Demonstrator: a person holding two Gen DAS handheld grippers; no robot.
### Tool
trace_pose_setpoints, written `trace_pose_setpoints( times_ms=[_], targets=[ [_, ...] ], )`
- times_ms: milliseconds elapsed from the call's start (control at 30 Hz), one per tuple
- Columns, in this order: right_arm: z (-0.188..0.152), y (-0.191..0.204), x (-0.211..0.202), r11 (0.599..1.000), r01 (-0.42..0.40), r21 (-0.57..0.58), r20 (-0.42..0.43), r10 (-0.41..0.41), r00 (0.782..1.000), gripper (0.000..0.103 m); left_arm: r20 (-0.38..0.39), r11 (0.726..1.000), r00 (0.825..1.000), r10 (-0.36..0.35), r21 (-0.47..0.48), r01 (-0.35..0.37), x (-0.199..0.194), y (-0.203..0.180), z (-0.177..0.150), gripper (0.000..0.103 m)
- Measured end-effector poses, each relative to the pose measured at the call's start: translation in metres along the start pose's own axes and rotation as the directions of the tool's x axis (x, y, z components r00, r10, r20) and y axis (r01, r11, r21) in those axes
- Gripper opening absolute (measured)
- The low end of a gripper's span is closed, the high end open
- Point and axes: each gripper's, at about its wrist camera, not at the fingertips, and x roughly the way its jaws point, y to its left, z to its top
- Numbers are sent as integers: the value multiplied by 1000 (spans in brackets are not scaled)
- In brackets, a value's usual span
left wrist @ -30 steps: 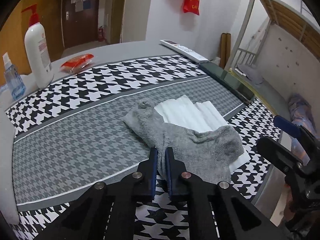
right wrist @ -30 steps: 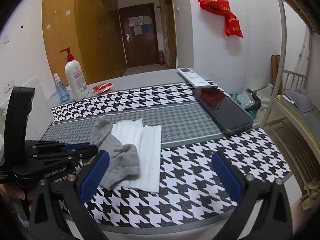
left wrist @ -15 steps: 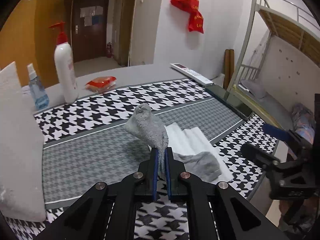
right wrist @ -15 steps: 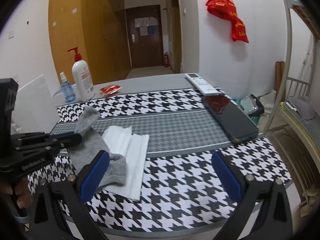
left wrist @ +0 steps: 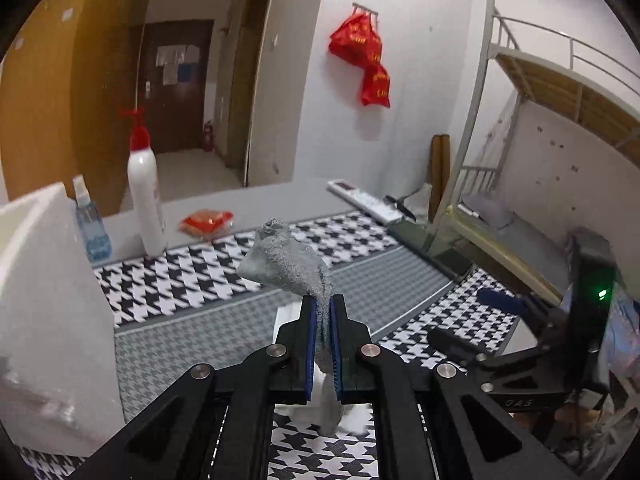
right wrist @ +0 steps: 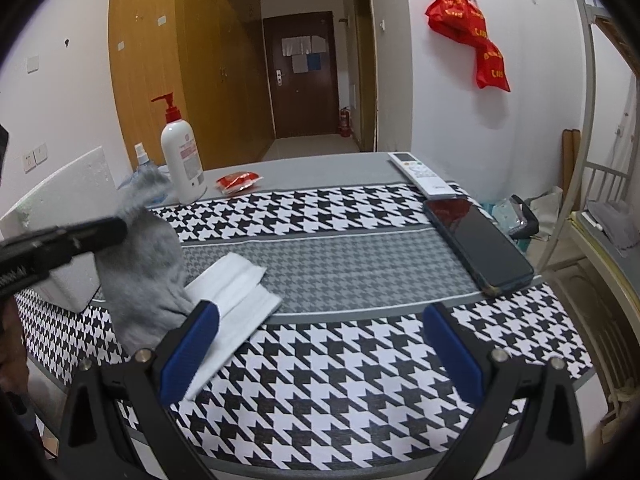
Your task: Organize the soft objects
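1. The left tongs (left wrist: 323, 344) are clenched on a grey sock (left wrist: 286, 266), their blue pads (left wrist: 308, 344) pressing the cloth from both sides; the sock bunches above the tips and a short tail droops below them.
2. The right tongs (right wrist: 320, 352) are released, their blue pads (right wrist: 188, 354) spread wide apart over the houndstooth worktop (right wrist: 360, 360) with nothing between them.
3. From the right wrist view the sock (right wrist: 146, 272) hangs in the air from the left tongs (right wrist: 96, 232) (its lower end reaches down close to the cloth, though whether it touches is hard to tell).
4. Just beside and partly under the sock lies a folded white cloth (right wrist: 236, 292) flat on the worktop's grey band.
5. To the right, well apart, a dark phone (right wrist: 476, 248) lies along the worktop edge, with a white remote (right wrist: 420, 174) beyond it.
6. At the far left stand a white pump bottle (right wrist: 182, 160) and a small blue spray bottle (left wrist: 90, 224), with a red packet (right wrist: 239, 181) near them.
7. A white foam block (left wrist: 44, 312) stands at the left edge.
8. On the back wall hang red bags (right wrist: 468, 32).
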Motion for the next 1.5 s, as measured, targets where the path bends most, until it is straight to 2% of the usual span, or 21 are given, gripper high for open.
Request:
trace_pose_setpoints(
  times_ms=[167,267,333,567,700,967,1067,1100,1167,1200,1233,1333,1500],
  targets=[
    [0,1,-3,1000,-11,1,2,11,1000,103,36,1000,999,29,0,-30,-17,3,5,8],
    [1,4,-3,1000,-25,0,5,25,1000,103,45,997,996,79,5,-80,-22,5,7,8],
    [1,7,-3,999,-46,1,6,46,999,103,47,992,991,125,20,-126,-23,7,4,8],
    [1,25,3,995,-92,-33,-6,92,996,103,18,980,980,200,7,-200,-23,20,-10,8],
    [1,28,6,993,-108,-39,-10,108,994,103,-35,969,969,245,9,-245,-18,28,-25,8],
    [3,36,17,990,-129,-55,-30,128,991,103,-137,965,957,257,-12,-261,1,43,-55,8],
    [4,40,19,989,-134,-62,-32,132,991,103,-164,960,948,272,-19,-279,5,49,-61,11],
    [4,41,19,989,-136,-62,-32,135,990,103,-171,960,947,273,-21,-281,6,51,-63,16],
    [5,42,21,988,-139,-63,-35,137,990,103,-182,959,945,271,-32,-281,8,53,-65,36],
    [5,43,22,988,-140,-65,-36,138,990,103,-187,959,945,269,-37,-281,9,53,-66,52],
    [5,44,23,988,-142,-66,-39,140,989,103,-186,960,946,266,-39,-278,8,53,-67,59],
    [4,47,26,987,-142,-72,-49,138,989,103,-196,963,946,257,-36,-268,9,52,-70,64],
    [6,50,33,987,-148,-67,-65,144,987,103,-224,961,939,261,-32,-275,13,52,-77,64]
  ],
)
